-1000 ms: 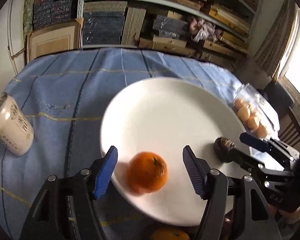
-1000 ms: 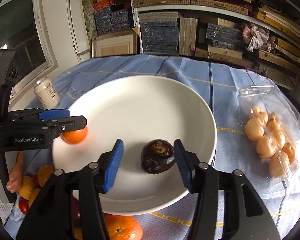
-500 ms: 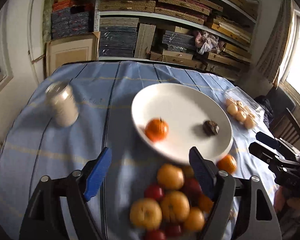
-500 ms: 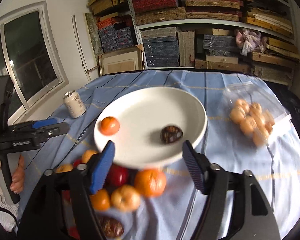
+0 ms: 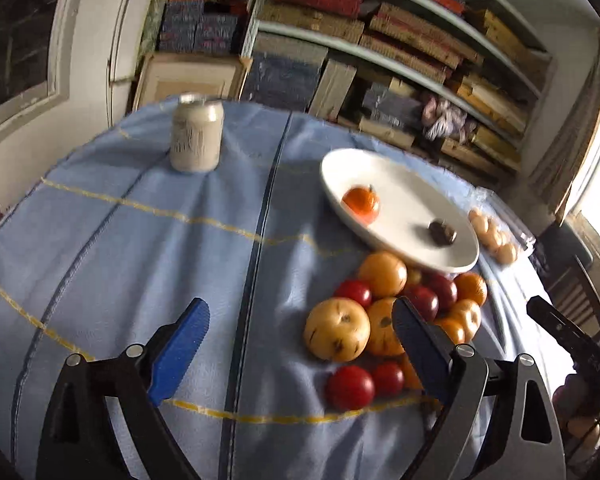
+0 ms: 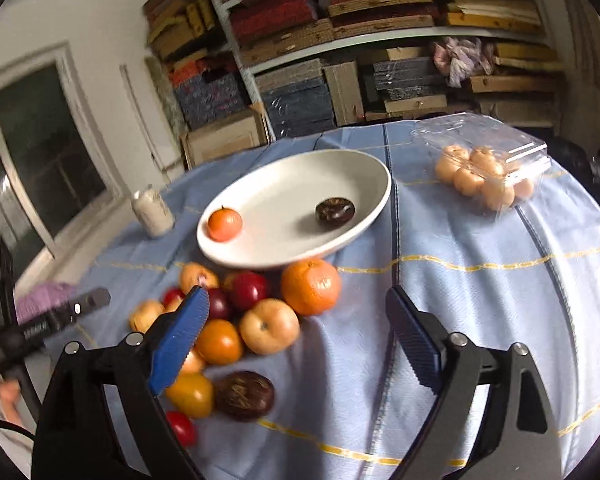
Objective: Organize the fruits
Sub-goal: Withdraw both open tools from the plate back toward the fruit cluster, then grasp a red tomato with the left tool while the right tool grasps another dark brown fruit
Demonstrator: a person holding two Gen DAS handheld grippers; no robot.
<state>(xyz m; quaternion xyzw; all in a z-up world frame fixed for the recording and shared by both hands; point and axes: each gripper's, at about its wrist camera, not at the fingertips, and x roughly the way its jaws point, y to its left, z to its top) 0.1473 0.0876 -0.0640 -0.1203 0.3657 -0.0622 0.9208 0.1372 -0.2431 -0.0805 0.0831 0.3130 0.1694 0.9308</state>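
Pulling back from the white plate (image 6: 374,200), both grippers (image 5: 300,336) (image 6: 296,324) opening empty, leaving two fruits plated, the pile (image 6: 236,320) beside it waiting.

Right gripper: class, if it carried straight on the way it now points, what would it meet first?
Probably bare blue tablecloth. Between the opening fingers of the right gripper lies only cloth; the big orange sits just left of that line, though depth is hard to judge.

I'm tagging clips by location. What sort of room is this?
Probably a home dining or storage room: a round table under a blue tablecloth, wall shelves crammed with stacked boxes, a window, and a wooden chair.
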